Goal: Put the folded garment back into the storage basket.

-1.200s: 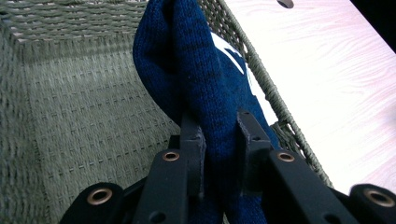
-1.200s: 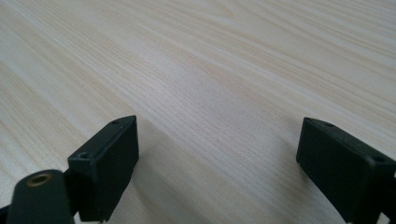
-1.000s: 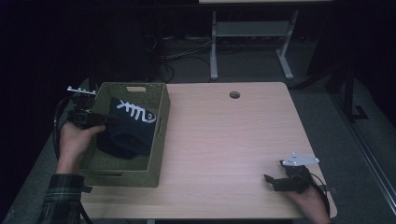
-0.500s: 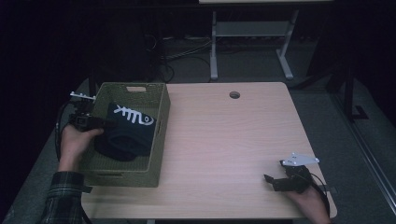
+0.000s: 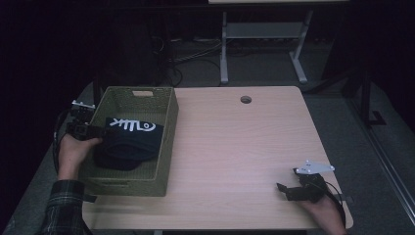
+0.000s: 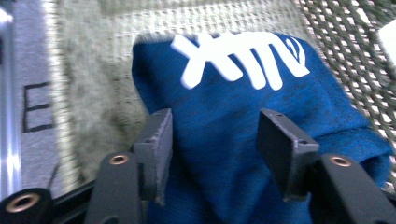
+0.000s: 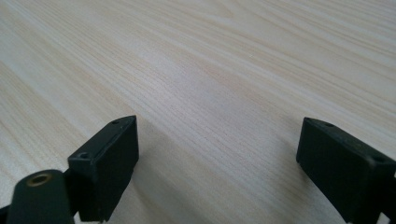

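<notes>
Olive-green woven basket (image 5: 166,142) at the left of the high view, its weave reading as a pale grey-green mesh up close in the left gripper view. Inside it, a dark navy cloth (image 5: 128,144), a richer heathered blue in the left gripper view, printed with a bold white fishbone design (image 6: 243,58). The worktop (image 5: 244,147) is light beige wood with fine straight grain lines. The left gripper (image 6: 212,140) is matt black with brass-coloured rivets; the right gripper (image 5: 288,188), lower right in the high view, is black with a pale grey plate on top. A green-and-dark plaid sleeve (image 5: 63,208) sits lower left.
</notes>
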The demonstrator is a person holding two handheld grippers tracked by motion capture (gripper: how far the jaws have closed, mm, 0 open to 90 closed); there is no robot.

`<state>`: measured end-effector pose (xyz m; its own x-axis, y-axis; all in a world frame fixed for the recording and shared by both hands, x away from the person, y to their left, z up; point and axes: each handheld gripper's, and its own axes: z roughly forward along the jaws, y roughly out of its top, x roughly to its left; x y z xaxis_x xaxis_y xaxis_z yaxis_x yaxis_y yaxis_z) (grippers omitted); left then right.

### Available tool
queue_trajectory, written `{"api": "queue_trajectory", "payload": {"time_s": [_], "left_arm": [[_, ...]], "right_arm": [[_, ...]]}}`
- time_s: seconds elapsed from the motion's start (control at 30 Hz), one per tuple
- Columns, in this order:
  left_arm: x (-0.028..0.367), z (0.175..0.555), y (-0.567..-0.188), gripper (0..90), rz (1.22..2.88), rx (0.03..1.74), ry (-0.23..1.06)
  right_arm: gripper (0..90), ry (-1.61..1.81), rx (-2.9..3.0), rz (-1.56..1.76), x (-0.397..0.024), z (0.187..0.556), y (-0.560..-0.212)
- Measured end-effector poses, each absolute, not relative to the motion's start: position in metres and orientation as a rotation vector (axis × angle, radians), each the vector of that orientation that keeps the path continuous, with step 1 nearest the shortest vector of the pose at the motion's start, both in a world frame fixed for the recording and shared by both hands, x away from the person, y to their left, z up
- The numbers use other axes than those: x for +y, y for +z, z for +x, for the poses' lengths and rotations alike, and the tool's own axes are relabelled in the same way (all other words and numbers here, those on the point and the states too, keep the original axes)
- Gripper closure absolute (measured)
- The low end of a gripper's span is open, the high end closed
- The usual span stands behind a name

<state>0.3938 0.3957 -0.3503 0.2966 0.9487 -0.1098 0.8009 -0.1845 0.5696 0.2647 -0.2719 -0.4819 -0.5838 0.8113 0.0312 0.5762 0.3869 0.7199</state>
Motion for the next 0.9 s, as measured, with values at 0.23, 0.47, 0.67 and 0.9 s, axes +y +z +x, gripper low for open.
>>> {"api": "queue_trajectory", "payload": {"time_s": [0.23,0.47,0.67,0.9], "left_arm": [[0.4,0.387,-0.345,39.7,2.009,1.555,0.398],[0.386,0.381,-0.342,29.6,1.992,1.507,0.393],[0.363,0.38,-0.339,24.0,1.972,1.445,0.369],[0.328,0.379,-0.335,17.6,1.997,1.35,0.371]], "right_arm": [[12.6,1.011,2.324,1.211,-0.272,0.265,-0.482],[12.6,1.01,2.324,1.211,-0.272,0.265,-0.482],[12.6,1.011,2.324,1.21,-0.272,0.265,-0.482],[12.6,1.01,2.325,1.21,-0.272,0.265,-0.482]]}}
